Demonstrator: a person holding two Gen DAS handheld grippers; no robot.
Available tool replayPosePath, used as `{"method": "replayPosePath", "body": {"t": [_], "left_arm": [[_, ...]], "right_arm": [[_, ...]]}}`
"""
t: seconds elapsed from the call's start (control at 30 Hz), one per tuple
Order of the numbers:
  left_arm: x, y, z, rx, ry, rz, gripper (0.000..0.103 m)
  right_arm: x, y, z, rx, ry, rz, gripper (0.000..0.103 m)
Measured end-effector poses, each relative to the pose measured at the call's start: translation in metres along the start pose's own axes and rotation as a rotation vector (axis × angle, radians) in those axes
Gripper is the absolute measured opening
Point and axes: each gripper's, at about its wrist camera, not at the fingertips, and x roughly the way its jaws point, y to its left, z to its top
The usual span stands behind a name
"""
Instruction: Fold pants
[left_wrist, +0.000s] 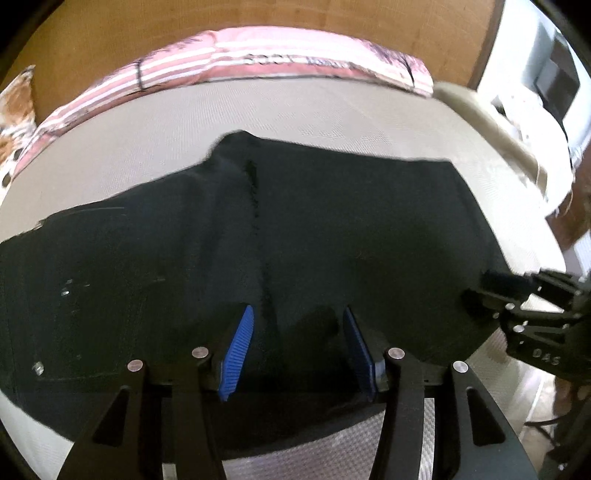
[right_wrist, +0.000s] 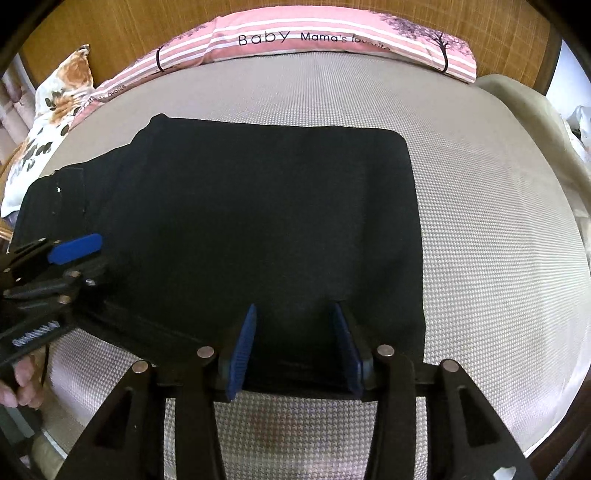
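Black pants (right_wrist: 258, 221) lie folded flat on the grey textured mattress (right_wrist: 480, 258), waistband end to the left, a straight folded edge on the right. They also fill the left wrist view (left_wrist: 332, 240). My left gripper (left_wrist: 299, 317) is open, its blue pads (left_wrist: 240, 350) over the pants near their front edge. It shows at the left of the right wrist view (right_wrist: 79, 258). My right gripper (right_wrist: 295, 314) is open over the front edge of the pants near the right end. It shows at the right of the left wrist view (left_wrist: 484, 284).
A pink striped pillow (right_wrist: 314, 37) lies along the far edge against a wooden headboard (right_wrist: 110, 26). A floral cushion (right_wrist: 55, 110) sits at far left. A beige bed rim (right_wrist: 535, 122) runs along the right. Bare mattress lies right of the pants.
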Motion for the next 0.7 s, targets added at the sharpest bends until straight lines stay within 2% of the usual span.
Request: {"method": "replayPosePath", "body": {"t": [0.23,0.33,0.47,0.6,0.67,0.7], "left_arm": [[-0.042,0.049,0.002,-0.131,-0.048,-0.027,0.052],[-0.064,0.081,-0.003,-0.212,-0.075,-0.048,0.052],[-0.091,0.138,-0.020,-0.394,-0.106,-0.070,0.052],[-0.114,0.193,-0.042,-0.544,-0.141,-0.022,0.052],[-0.117,0.216,-0.055,-0.635,-0.143,-0.047,0.052],[-0.116,0.228,-0.062,-0.704,-0.138,-0.085,0.052]], "right_arm": [[0.001,0.013,0.005,0.001,0.023,-0.015,0.045],[0.001,0.024,0.009,-0.015,0.034,0.012,0.045],[0.003,0.044,0.013,-0.041,0.048,0.060,0.045],[0.008,0.068,0.020,-0.088,0.054,0.090,0.046],[0.009,0.077,0.023,-0.100,0.062,0.119,0.053],[0.010,0.081,0.025,-0.099,0.066,0.140,0.053]]}}
